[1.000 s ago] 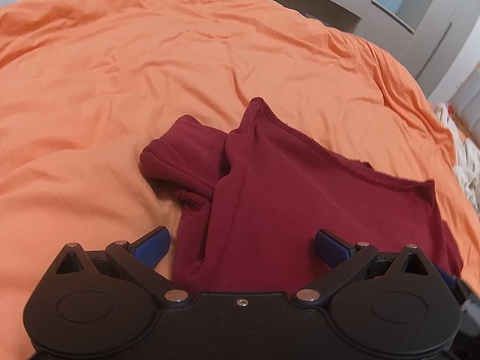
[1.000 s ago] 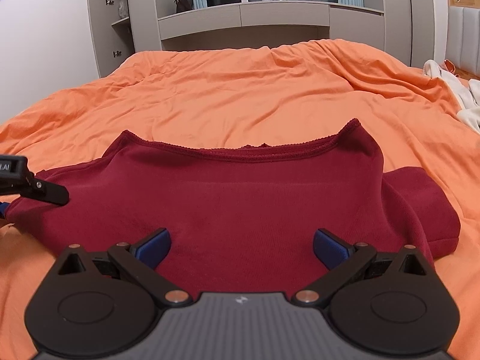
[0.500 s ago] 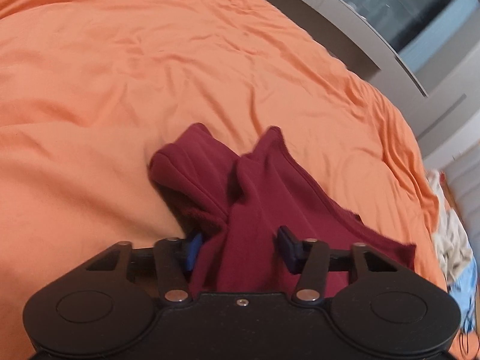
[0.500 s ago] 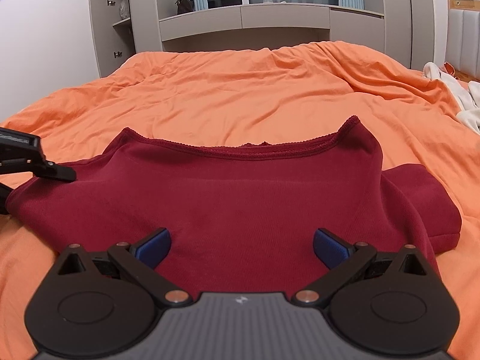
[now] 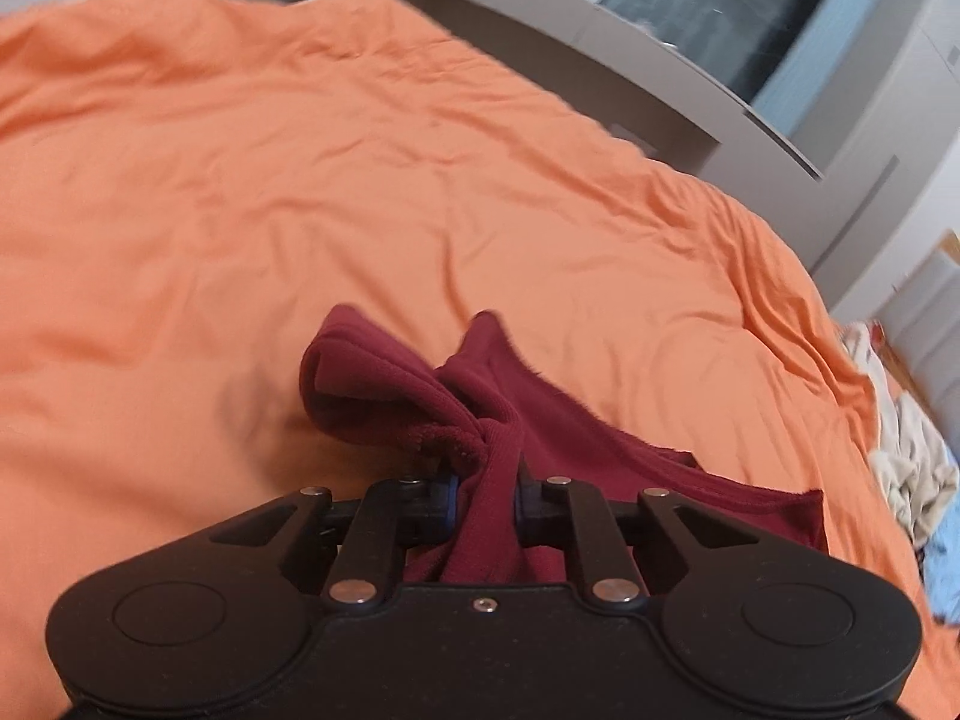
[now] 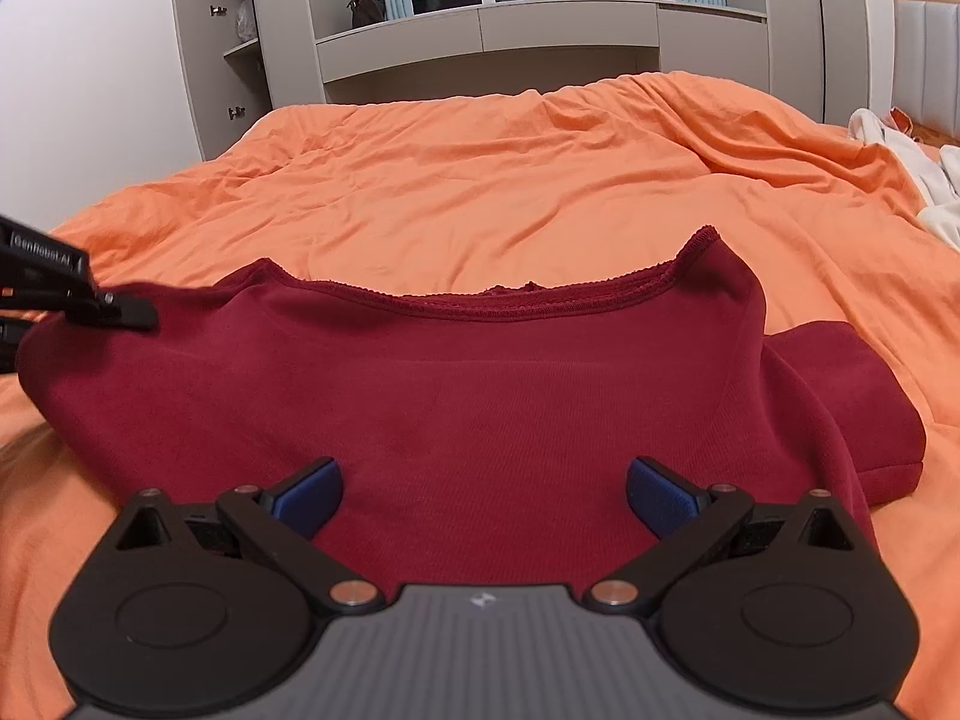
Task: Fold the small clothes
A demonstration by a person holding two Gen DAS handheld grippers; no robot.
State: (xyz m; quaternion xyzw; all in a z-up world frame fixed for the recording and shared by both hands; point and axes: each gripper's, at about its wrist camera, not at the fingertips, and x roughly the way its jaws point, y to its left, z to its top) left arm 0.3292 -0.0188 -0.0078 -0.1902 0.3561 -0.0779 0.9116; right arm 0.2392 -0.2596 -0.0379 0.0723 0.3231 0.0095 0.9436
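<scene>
A dark red top (image 6: 480, 396) lies spread on the orange bed cover (image 6: 540, 180), neckline away from me. In the left wrist view my left gripper (image 5: 486, 495) has its jaws closing on a bunched fold of the red top (image 5: 492, 444) near the sleeve, and the blue pads press the cloth from both sides. The sleeve (image 5: 372, 378) hangs lifted off the cover to the left. My right gripper (image 6: 483, 495) hovers open over the top's near hem, with nothing between its fingers. The left gripper's black finger (image 6: 120, 309) shows at the top's left edge.
Grey cabinets and shelves (image 6: 480, 36) stand beyond the bed's far edge. A pile of pale clothes (image 5: 906, 468) lies at the bed's right side, also white cloth (image 6: 900, 150) in the right wrist view. Wrinkled orange cover (image 5: 300, 180) stretches away behind the top.
The left gripper's jaws went from wide open to pinching the top's left side, and it lifted and tilted, bunching the cloth. The right gripper stayed still.
</scene>
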